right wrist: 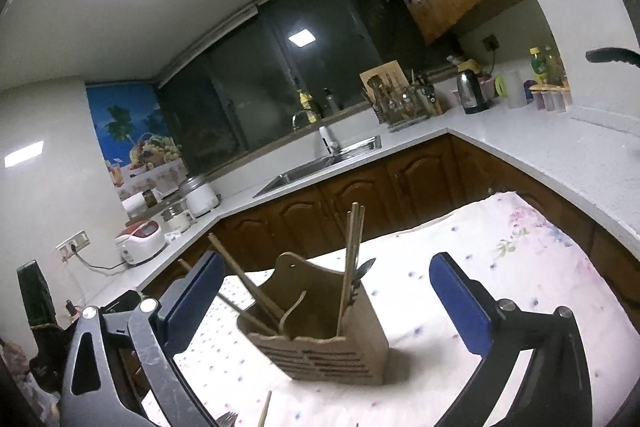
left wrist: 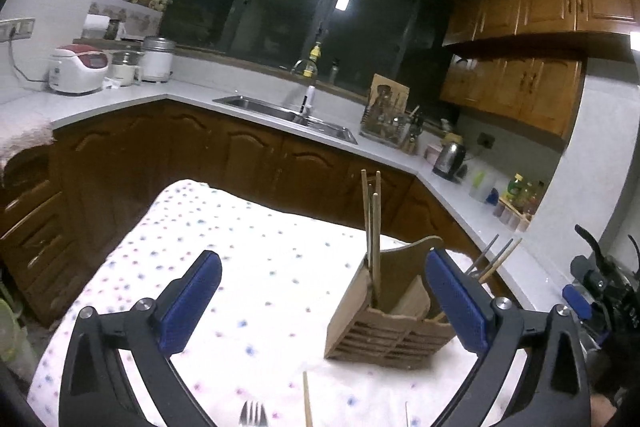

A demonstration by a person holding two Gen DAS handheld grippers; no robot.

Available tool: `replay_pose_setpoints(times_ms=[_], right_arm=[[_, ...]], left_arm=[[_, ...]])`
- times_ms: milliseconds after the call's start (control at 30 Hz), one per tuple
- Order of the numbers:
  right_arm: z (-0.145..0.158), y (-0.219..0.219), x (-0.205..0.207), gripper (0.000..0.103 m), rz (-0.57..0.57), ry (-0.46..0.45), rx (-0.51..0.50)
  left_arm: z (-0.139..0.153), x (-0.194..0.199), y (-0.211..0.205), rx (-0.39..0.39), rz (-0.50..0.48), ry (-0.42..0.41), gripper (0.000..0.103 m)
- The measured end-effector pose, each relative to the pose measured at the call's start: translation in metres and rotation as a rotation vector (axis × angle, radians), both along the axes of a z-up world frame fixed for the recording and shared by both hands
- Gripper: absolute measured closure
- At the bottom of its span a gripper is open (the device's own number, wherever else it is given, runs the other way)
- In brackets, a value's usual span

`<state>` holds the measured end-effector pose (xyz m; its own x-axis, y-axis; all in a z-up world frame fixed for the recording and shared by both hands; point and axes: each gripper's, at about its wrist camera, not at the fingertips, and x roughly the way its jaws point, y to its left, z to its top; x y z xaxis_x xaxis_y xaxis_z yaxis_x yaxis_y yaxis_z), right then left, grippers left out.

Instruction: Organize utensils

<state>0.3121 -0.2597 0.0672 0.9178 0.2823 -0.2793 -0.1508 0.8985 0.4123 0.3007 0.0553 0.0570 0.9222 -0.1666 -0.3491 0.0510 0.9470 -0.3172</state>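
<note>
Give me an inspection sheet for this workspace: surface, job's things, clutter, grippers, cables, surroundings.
Surface: table under a dotted cloth.
Job's things: wooden utensil holder upright on the cloth, chopsticks standing in it; fork and a loose chopstick lying on the cloth at the near edge.
Clutter: nothing seen on the cloth.
Grippers: left gripper and right gripper both open, jaws empty.
Cables: rice cooker cord runs to a wall socket.
Surroundings: kitchen counter with sink, kettle, dark window.

I see a matt, rough-edged wooden utensil holder (right wrist: 320, 339) with pale wooden chopsticks (right wrist: 352, 255) on the bench's soft dotted cloth (left wrist: 248, 267). My claw pads (left wrist: 192, 303) look like textured blue rubber; the near fork (left wrist: 253, 414) is shiny metal.
</note>
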Motion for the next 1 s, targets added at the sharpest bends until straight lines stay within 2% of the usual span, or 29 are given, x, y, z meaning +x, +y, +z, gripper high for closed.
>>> replay_pose_setpoints(times_ms=[233,333,433,533,633,700,767,833,900,1000], right_arm=[[0.013,0.011,-0.04,0.0,0.033,-0.027,-0.058],[0.015,0.018,-0.067,0.0,0.052,-0.04,-0.092],[0.018,0.025,-0.097,0.0,0.08,-0.063,-0.138],[0.035,0.032,-0.125,0.0,0.118,-0.118,-0.208],[0.066,0.036,-0.154,0.0,0.132,-0.207,-0.267],[0.077,0.035,-0.171,0.0,0.099,-0.252,-0.285],[0.077,0.033,-0.189,0.0,0.056,-0.284,-0.281],[0.063,0.034,-0.2,0.0,0.032,-0.278,-0.288],[0.035,0.037,-0.207,0.0,0.002,-0.256,-0.317],[-0.008,0.04,-0.211,0.0,-0.022,-0.17,-0.319]], left_arm=[[0.012,-0.051,-0.001,0.032,0.015,0.0,0.001],[0.012,-0.081,-0.003,0.019,0.011,0.01,0.001],[0.013,-0.111,-0.006,0.052,-0.007,0.006,0.001],[0.028,-0.136,-0.007,0.105,-0.03,-0.042,0.001],[0.06,-0.171,-0.014,0.184,-0.035,-0.137,0.001],[0.069,-0.192,-0.016,0.233,-0.025,-0.178,0.001],[0.062,-0.207,-0.02,0.27,-0.004,-0.182,0.001],[0.041,-0.222,-0.024,0.305,0.055,-0.205,0.001],[0.012,-0.234,-0.027,0.323,0.099,-0.203,0.001],[-0.028,-0.245,-0.031,0.288,0.085,-0.143,0.001]])
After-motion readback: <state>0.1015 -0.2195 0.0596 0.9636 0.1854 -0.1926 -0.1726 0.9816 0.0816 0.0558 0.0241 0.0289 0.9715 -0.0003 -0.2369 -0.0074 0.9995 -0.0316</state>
